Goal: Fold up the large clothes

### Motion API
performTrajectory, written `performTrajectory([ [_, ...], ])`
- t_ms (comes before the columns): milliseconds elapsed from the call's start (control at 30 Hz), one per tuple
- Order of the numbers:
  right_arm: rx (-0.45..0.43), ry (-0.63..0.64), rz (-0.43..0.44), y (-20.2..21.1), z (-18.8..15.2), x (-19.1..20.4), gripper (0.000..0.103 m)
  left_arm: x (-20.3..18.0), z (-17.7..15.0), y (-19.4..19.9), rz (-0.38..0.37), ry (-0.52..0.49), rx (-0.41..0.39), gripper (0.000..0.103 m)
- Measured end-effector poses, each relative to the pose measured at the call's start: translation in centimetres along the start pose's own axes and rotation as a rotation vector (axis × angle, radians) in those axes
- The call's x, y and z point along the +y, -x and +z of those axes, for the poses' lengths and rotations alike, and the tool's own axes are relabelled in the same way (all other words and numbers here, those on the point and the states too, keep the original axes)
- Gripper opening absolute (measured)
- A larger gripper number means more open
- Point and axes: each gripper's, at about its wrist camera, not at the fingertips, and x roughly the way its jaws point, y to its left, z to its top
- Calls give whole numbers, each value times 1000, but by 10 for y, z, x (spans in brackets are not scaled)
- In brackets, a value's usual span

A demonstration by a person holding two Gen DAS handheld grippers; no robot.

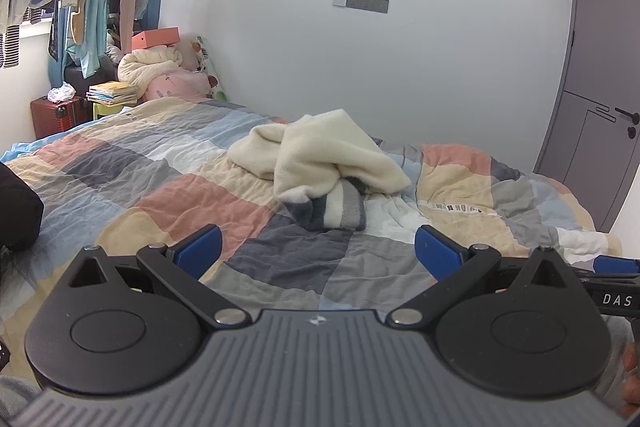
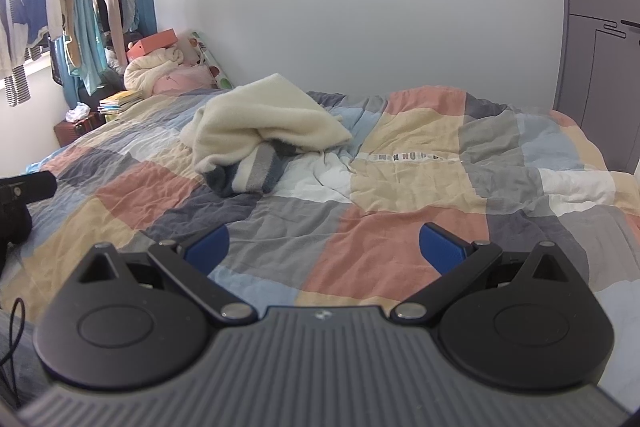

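The left hand-held gripper (image 1: 318, 247) and the right hand-held gripper (image 2: 324, 245) both hover released, blue fingers spread wide with nothing between them, above the near part of the patchwork quilt (image 2: 400, 187). Farther off, a crumpled cream fleece garment (image 1: 320, 163) with grey-striped cuffs lies mid-bed, nearer the left.

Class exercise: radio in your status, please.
Left gripper open, right gripper open, both empty. Cream garment crumpled on quilt, untouched. Nothing in the way.
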Motion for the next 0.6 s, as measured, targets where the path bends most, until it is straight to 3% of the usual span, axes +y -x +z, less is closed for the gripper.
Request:
performTrajectory([
  [600,2,0,-1,-1,-2,-2,103,1,-2,-1,5,-2,-2,103],
])
